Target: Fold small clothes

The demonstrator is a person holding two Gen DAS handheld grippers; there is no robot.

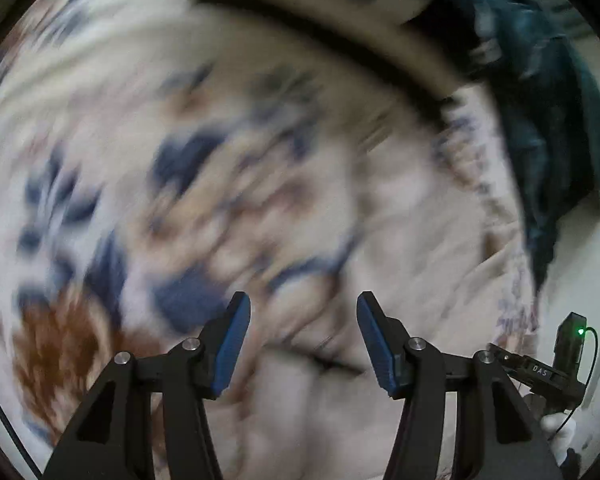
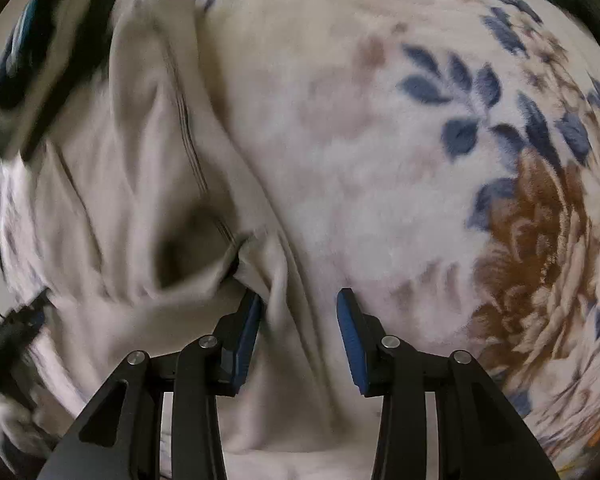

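A cream-beige garment (image 2: 148, 184) with a dark seam lies rumpled on a floral blanket (image 2: 380, 168). My right gripper (image 2: 299, 300) is open just above the garment's right edge, and a fold of the cloth lies between its blue pads (image 2: 246, 336), not pinched. My left gripper (image 1: 304, 304) is open over the same beige cloth (image 1: 300, 392); the left wrist view is badly blurred. The right gripper (image 1: 556, 368) shows at the lower right of the left wrist view.
The blanket (image 1: 112, 184) has blue leaves and a brown flower (image 2: 536, 248). A dark teal cloth (image 1: 548, 112) lies at the upper right of the left wrist view, with a dark-edged beige piece (image 1: 340, 36) beside it. Dark shapes sit at the left edge of the right wrist view (image 2: 16, 60).
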